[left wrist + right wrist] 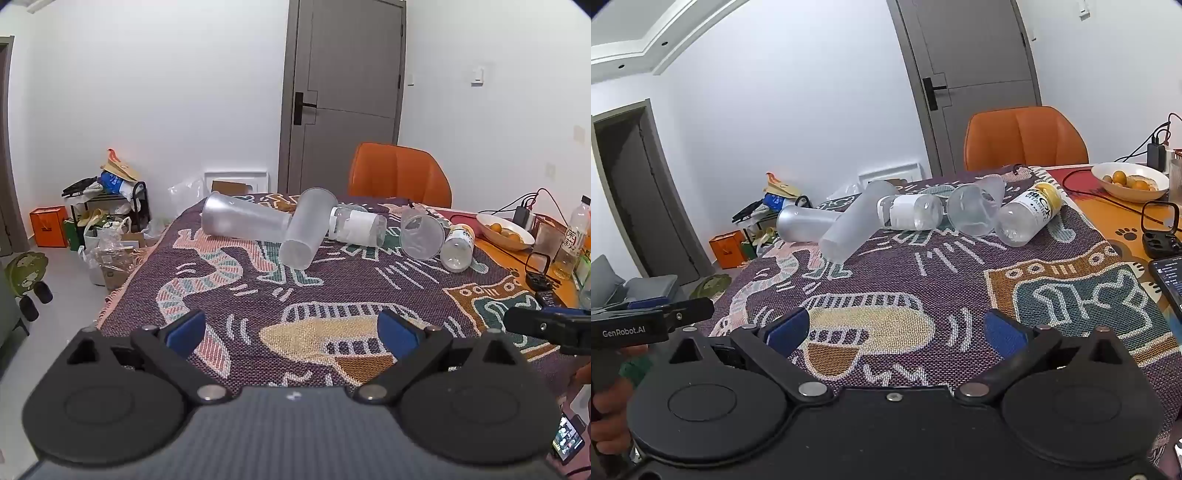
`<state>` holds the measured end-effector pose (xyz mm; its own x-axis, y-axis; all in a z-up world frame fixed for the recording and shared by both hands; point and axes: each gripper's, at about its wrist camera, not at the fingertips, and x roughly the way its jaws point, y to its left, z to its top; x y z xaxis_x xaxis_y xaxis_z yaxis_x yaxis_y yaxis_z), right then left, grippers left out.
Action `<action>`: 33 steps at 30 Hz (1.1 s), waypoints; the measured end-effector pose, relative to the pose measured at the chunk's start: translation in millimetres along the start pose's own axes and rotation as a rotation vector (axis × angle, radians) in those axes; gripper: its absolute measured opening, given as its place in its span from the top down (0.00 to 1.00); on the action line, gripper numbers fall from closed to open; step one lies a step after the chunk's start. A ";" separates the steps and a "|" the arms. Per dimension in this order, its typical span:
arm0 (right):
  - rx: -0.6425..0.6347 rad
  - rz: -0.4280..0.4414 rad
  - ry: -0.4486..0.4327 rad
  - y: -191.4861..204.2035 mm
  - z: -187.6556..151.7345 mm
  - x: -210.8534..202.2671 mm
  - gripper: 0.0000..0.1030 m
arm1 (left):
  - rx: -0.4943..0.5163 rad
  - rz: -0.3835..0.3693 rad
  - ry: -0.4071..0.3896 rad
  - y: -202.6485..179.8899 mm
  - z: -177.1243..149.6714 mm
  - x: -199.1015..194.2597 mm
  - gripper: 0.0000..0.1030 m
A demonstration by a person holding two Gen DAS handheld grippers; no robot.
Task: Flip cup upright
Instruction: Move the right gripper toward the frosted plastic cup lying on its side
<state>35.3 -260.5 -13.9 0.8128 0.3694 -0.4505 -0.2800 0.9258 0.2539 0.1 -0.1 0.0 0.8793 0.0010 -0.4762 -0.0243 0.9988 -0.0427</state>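
Three plastic cups lie on their sides at the far end of the patterned cloth: a frosted tall cup (308, 229) (855, 223), a greyer cup (240, 219) (803, 221) to its left, and a clear cup (421, 230) (973, 210) to the right. Two empty bottles lie among them, one with a white label (356, 225) (910, 212) and one with a yellow cap (458, 245) (1030, 214). My left gripper (293, 332) is open and empty over the near cloth. My right gripper (894, 332) is open and empty, also well short of the cups.
An orange chair (399, 175) stands behind the table. A white bowl of oranges (1128, 181), cables, a charger, a black case (1160, 236) and a phone (1169, 280) sit at the right. Clutter fills the floor at the left (107, 229).
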 end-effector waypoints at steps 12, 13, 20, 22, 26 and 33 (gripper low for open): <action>0.003 -0.005 -0.002 -2.1 0.0 -0.1 0.00 | -0.006 0.006 -0.003 3.0 -0.5 1.2 0.04; 0.004 -0.003 -0.003 -2.4 0.3 -0.2 0.00 | -0.004 0.007 -0.004 3.4 -0.3 1.5 0.04; 0.002 -0.007 -0.004 -1.7 -0.3 0.5 0.00 | -0.007 0.006 -0.010 5.1 -0.4 0.3 0.04; 0.001 -0.006 -0.005 -1.6 -0.3 0.8 0.00 | -0.006 0.005 -0.006 4.9 -0.2 0.5 0.04; 0.001 -0.008 -0.009 -2.4 0.4 1.2 0.00 | -0.006 0.006 -0.015 5.1 -0.4 0.0 0.04; 0.002 -0.008 -0.016 -1.9 0.2 -0.7 0.00 | 0.000 -0.001 -0.018 3.8 -0.6 -1.7 0.04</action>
<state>35.4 -262.5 -13.9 0.8234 0.3603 -0.4384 -0.2724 0.9287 0.2516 -1.8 3.6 0.2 0.8878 0.0013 -0.4602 -0.0235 0.9988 -0.0426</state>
